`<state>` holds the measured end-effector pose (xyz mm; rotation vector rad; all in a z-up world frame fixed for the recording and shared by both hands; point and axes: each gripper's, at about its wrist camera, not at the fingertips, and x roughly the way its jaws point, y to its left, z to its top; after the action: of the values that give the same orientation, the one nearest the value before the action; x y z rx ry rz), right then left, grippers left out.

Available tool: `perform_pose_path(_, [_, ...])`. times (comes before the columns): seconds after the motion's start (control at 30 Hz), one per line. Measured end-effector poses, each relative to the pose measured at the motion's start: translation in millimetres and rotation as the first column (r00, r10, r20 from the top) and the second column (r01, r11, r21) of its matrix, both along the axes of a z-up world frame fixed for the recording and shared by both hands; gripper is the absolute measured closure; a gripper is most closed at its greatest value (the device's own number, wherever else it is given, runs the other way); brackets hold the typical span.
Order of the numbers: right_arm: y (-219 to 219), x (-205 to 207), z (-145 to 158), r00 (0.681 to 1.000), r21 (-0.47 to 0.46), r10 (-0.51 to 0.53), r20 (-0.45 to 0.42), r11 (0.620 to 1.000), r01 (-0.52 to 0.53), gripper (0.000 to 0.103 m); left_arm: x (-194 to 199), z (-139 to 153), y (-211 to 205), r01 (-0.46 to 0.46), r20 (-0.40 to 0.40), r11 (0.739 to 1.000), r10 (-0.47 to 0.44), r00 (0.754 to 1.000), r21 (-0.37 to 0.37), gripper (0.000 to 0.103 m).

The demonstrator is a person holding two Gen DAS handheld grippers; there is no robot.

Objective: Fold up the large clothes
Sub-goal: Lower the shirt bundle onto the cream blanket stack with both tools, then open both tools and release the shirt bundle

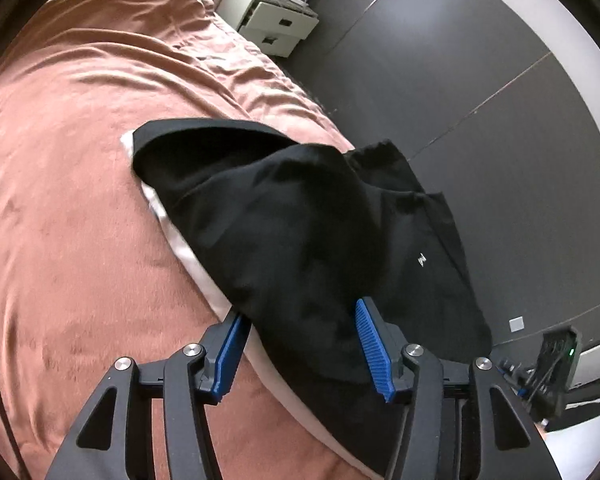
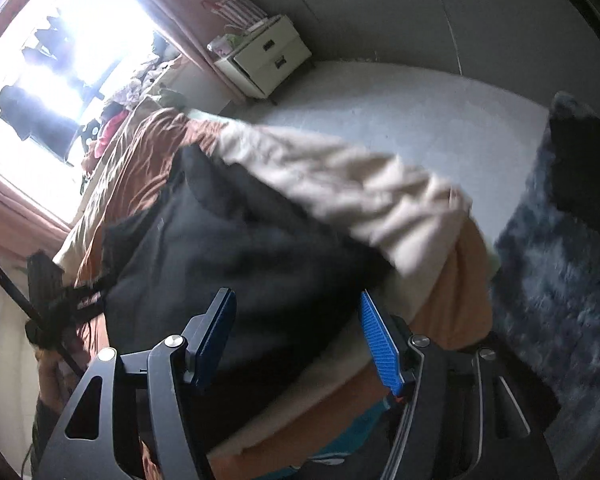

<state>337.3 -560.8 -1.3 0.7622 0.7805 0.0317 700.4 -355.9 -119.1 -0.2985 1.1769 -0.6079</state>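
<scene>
The black garment (image 1: pixel 284 216) is lying bunched up over the edge of the bed (image 1: pixel 80 200), showing only a tiny white logo too small to read. Left gripper (image 1: pixel 300 344) is sitting spread with cloth between its blue pads, not pinching. Right gripper (image 2: pixel 300 344) is hanging spread too, over the same black heap.
</scene>
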Motion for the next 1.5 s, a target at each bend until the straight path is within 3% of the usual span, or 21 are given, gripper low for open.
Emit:
perform_pose_path(0.3, [-9,-3,-24,0.997,0.109,-0.080,0.018,0.991,0.078,0.046,28,-7,-12,-0.001,0.014,1.000,0.001,1.000,0.028,0.052])
perform_pose_path(0.4, [-12,-12,-29,0.994,0.112,-0.110,0.022,0.988,0.106,0.053,34,-5,-11,-0.005,0.010,0.999,0.005,1.000,0.047,0.052])
perform_pose_path(0.47, [-14,-20,-30,0.990,0.094,-0.139,0.025,0.986,0.136,0.054,33,0,-7,-0.010,0.020,0.998,0.008,1.000,0.060,0.051])
perform_pose_path(0.6, [-30,-40,-25,0.979,0.057,-0.205,0.024,0.978,0.203,0.054,32,22,10,-0.070,0.114,0.991,0.057,0.992,0.115,0.051])
perform_pose_path(0.97, [-2,-100,12,0.982,-0.027,-0.178,0.065,0.983,0.180,0.054,-16,55,38,-0.037,0.119,0.992,0.022,0.993,0.122,0.051])
perform_pose_path(1.03, [16,-91,16,0.983,-0.050,-0.176,0.059,0.983,0.179,0.054,-31,65,44,-0.029,0.128,0.993,0.013,0.992,0.118,0.047])
perform_pose_path(1.1, [27,-95,21,0.984,-0.075,-0.168,0.058,0.982,0.172,0.054,-46,75,50,-0.026,0.145,0.994,0.010,0.989,0.110,0.031])
perform_pose_path(1.17, [39,-104,29,0.986,-0.092,-0.157,0.061,0.982,0.162,0.053,-62,86,56,-0.022,0.173,0.995,0.004,0.985,0.101,0.022])
perform_pose_path(1.27, [55,-120,39,0.986,-0.123,-0.142,0.083,0.981,0.152,0.041,-86,102,69,-0.022,0.212,0.996,0.003,0.977,0.089,0.013])
perform_pose_path(1.33, [66,-130,44,0.986,-0.138,-0.133,0.102,0.980,0.147,0.018,-104,113,80,-0.033,0.236,0.996,0.013,0.972,0.081,0.007])
perform_pose_path(1.4, [75,-140,49,0.985,-0.160,-0.129,0.116,0.976,0.146,0.017,-120,124,88,-0.039,0.266,0.996,0.016,0.964,0.083,0.001])
perform_pose_path(1.5, [89,-154,55,0.984,-0.195,-0.133,0.121,0.969,0.155,0.016,-147,142,102,-0.039,0.313,0.995,0.009,0.950,0.088,0.000])
